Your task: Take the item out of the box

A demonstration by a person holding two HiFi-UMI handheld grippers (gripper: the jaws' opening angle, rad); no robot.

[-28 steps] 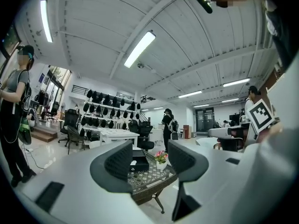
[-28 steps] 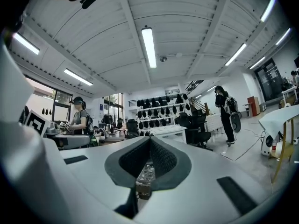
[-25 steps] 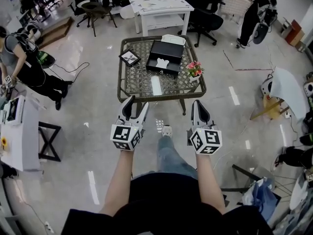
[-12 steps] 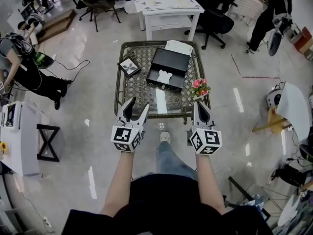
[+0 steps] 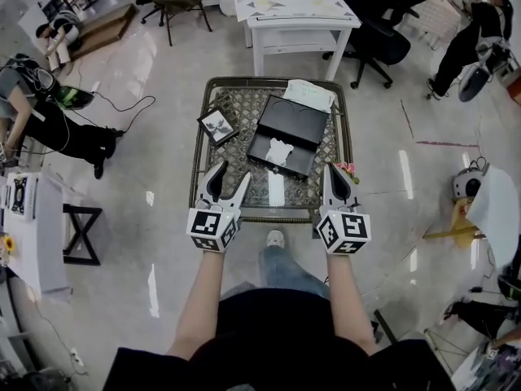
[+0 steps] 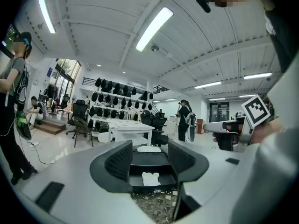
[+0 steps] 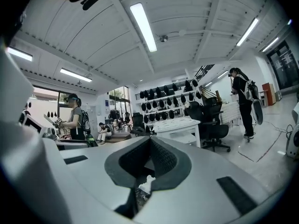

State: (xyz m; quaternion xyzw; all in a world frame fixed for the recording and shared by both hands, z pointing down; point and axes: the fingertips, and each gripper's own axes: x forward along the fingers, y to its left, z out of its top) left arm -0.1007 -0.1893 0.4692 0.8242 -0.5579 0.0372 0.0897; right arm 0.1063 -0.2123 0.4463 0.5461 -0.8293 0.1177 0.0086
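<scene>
Inside the black box (image 5: 303,119) lies a crumpled white item (image 5: 279,151)

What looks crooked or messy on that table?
The black box sits turned at an angle to the table edges, and the small picture frame is skewed too. Nothing looks spilled or broken.

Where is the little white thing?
In the head view, the small white item lies inside the open black box, mid-table, right of the black-framed picture.
</scene>
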